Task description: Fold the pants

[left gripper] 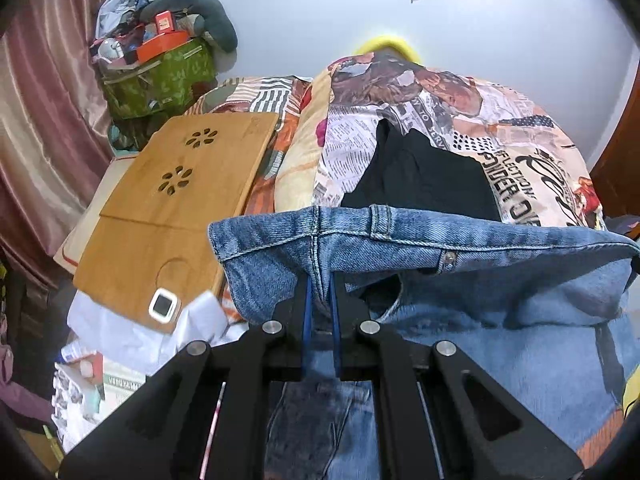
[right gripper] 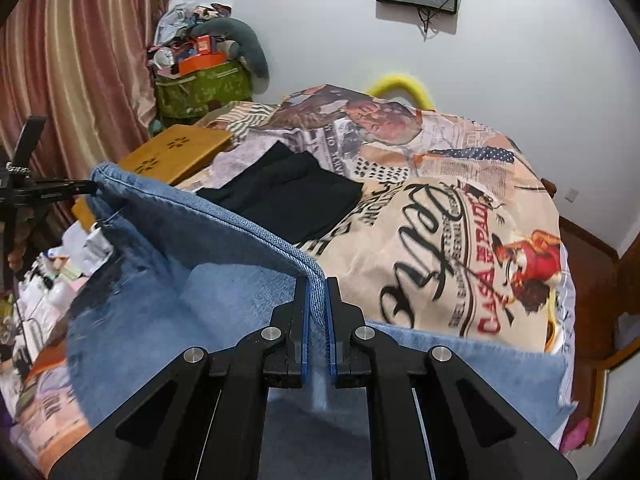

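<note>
A pair of blue denim jeans [left gripper: 460, 248] is lifted by its waistband above the bed. My left gripper [left gripper: 321, 280] is shut on the waistband near a belt loop and seam, its blue pads squeezing the denim. My right gripper [right gripper: 318, 284] is shut on the waistband edge of the jeans [right gripper: 188, 248] at the other end, cloth pinched between its blue pads. In the right wrist view the left gripper [right gripper: 86, 188] shows at the far left, clamped on the waistband's far corner. The waistband stretches taut between the two; the legs hang below, out of sight.
The bed wears a printed newspaper-pattern cover [right gripper: 460, 220]. A folded black garment [right gripper: 292, 196] lies on it behind the jeans. A wooden lap tray [left gripper: 172, 200] rests at the left, with papers below it. A cluttered green bag [left gripper: 160, 76] and curtains [left gripper: 44, 128] stand at the far left.
</note>
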A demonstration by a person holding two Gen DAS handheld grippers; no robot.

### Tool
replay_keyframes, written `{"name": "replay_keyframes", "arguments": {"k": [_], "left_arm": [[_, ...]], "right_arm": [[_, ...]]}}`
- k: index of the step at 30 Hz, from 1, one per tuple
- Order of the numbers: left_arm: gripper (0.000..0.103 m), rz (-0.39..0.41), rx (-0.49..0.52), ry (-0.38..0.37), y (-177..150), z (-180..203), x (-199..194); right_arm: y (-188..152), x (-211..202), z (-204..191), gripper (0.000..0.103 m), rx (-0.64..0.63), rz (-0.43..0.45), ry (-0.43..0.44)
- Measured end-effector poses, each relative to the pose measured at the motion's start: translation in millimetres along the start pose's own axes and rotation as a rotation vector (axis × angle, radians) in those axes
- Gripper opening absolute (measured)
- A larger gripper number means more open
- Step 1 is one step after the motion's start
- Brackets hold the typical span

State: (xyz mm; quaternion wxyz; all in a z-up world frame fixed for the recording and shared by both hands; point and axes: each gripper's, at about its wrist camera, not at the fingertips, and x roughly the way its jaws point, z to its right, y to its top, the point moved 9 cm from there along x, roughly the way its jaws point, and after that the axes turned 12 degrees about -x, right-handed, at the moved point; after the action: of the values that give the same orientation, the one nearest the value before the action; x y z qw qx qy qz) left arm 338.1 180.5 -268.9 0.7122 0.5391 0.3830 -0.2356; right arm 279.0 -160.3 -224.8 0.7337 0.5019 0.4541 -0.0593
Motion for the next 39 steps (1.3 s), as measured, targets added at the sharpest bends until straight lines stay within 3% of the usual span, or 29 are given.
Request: {"name": "replay_keyframes", "arguments": {"k": [9,24,28,33,36,39], "left_arm": [[0.008,0.004,-0.019,-0.002,-53,-20,-24],[0.008,-0.105,-0.062,0.009,-130,-44,-22],[0.008,-0.125,-0.063,0.010,-143,-47,-26],[0.010,-0.095,-0.047,0.024,-140,-43,-41],[0.018,-0.079,-0.034,0.030,-132,-37,-47],[0.039,-0.056,-0.030,0.035,-119,-28,-50]], "right_arm": [[-35,-26,-34,0.006,0.038,0.005,0.061],[-78,-38,-74,0.006,0.102,-0.035,0.131],[-86,-36,-80,0.007,0.107,-0.047,0.142],[-88,-39,-81,0.009,0.122,-0.037,0.136],[-88,-46,-78,0.015,0.129,-0.036,0.132],[-90,-55,-61,0.039,0.154,-0.009,0.055]]}}
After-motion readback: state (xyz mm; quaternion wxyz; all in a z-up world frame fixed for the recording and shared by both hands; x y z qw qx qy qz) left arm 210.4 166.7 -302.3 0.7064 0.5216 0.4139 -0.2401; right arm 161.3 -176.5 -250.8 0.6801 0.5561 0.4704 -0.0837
